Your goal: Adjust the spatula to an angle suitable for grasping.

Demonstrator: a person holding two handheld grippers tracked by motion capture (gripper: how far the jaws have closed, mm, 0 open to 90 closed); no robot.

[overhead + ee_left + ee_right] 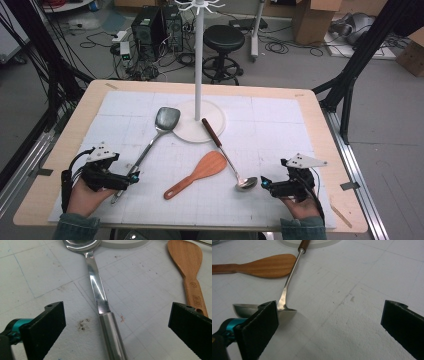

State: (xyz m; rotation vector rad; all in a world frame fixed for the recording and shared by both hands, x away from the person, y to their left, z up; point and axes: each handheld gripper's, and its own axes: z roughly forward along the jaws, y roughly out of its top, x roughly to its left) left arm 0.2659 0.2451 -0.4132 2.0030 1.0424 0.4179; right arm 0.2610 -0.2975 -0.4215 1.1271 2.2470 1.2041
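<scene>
A steel spatula (155, 135) lies on the white mat, blade toward the rack base; its handle (111, 335) runs between the wide-apart jaws of my left gripper (134, 177) (117, 325), which is open and touches nothing. A wooden spatula (197, 173) (190, 270) lies in the middle. A steel ladle (227, 152) with a brown wooden handle rests its handle end on the rack base; its bowl (287, 312) sits just left of my right gripper (262, 183) (330, 322), also open with bare mat between the jaws.
A white utensil rack (198, 55) stands on a round base (187, 131) at the mat's far middle. The gridded white mat (280, 125) covers a wooden table (320, 115). A stool, computers and boxes stand on the floor beyond.
</scene>
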